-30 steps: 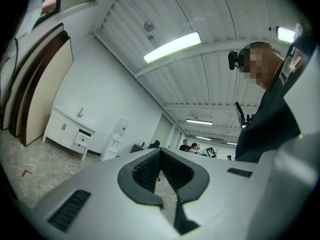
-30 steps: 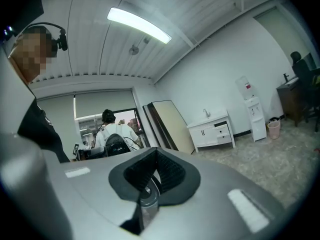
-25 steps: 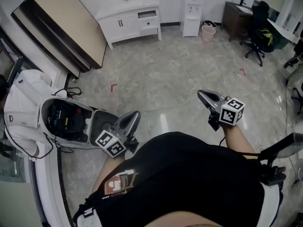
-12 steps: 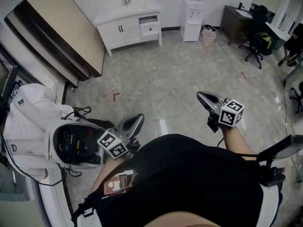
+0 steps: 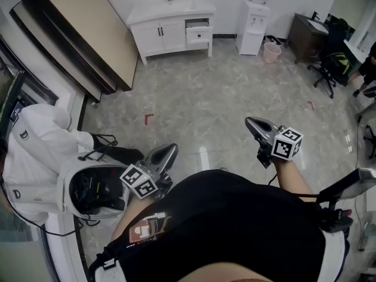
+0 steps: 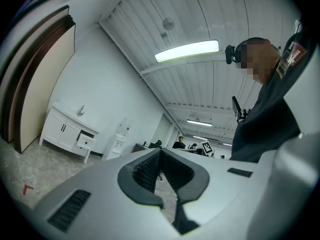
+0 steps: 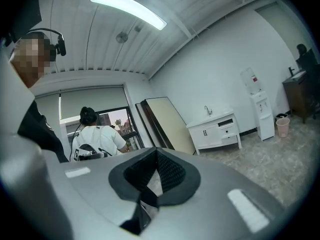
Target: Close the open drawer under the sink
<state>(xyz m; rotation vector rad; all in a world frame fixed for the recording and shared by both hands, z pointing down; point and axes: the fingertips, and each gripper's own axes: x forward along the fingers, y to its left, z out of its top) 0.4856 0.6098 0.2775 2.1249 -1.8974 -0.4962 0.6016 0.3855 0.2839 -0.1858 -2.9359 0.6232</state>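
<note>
Head view showed the open white drawer of the white sink cabinet well away across the grey floor. The left gripper and right gripper both had their jaws together and empty. An off-centre shove could have skewed and jammed the drawer.

the right gripper has its jaws pressed together, with nothing between them. beyond it, across the floor, a white sink cabinet stands against the far wall, and its upper drawer is pulled out. right of the cabinet are a water dispenser and a small bin. left of it, large panels lean on the wall. a person in a white top stands by a window at the far left.
</note>
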